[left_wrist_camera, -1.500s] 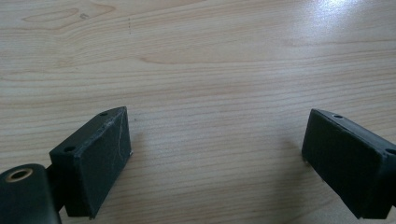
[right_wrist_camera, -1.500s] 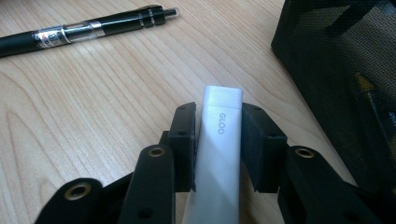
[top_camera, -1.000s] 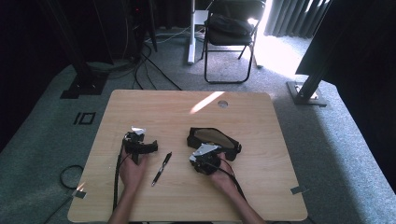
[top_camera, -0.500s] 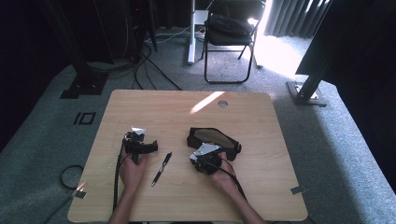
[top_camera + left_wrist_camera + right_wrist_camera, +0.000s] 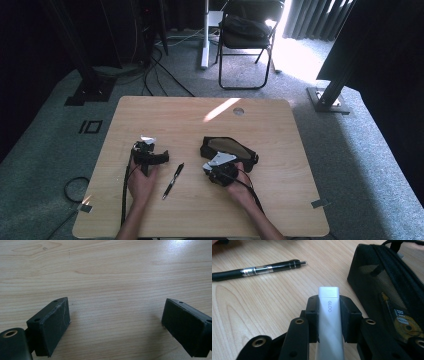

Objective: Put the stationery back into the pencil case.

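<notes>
The right gripper (image 5: 329, 302) had its jaws clamped on a white glue stick (image 5: 329, 322) marked GLOO, which stuck out past the pads just above the wooden table (image 5: 280, 200), close beside the black mesh pencil case (image 5: 392, 290). A black pen (image 5: 257, 270) lay on the table apart from the stick, between the two hands in the high view. The left gripper (image 5: 116, 322) rested low over bare wood with its jaws spread wide and nothing between them.
</notes>
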### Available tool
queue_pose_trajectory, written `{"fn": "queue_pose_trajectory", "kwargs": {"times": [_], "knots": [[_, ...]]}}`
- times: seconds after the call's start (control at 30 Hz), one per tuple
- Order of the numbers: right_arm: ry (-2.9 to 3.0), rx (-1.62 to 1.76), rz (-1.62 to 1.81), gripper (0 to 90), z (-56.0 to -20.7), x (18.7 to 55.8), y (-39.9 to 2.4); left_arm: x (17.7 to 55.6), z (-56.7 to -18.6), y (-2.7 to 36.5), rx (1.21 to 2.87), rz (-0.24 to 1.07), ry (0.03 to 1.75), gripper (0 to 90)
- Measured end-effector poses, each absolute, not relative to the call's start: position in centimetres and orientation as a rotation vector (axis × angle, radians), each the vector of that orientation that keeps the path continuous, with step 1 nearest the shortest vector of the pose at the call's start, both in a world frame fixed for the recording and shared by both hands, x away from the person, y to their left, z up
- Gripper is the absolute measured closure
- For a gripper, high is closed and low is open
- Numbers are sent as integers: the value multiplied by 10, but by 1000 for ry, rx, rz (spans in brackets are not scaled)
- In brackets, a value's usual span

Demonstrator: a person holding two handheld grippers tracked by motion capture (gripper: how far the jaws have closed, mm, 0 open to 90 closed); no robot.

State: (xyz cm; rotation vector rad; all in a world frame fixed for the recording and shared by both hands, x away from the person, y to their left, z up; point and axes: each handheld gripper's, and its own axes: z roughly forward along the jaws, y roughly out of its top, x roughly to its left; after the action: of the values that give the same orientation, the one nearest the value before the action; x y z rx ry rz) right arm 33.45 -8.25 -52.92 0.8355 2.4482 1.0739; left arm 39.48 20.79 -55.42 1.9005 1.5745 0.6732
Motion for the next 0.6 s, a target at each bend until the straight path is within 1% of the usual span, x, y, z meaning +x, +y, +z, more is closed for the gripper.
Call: {"fn": "queue_pose_trajectory", "kwargs": {"times": [0.6], "knots": [[2421, 812, 1111, 714, -516, 331, -84, 395, -554, 208, 1900, 673, 1574, 84]]}}
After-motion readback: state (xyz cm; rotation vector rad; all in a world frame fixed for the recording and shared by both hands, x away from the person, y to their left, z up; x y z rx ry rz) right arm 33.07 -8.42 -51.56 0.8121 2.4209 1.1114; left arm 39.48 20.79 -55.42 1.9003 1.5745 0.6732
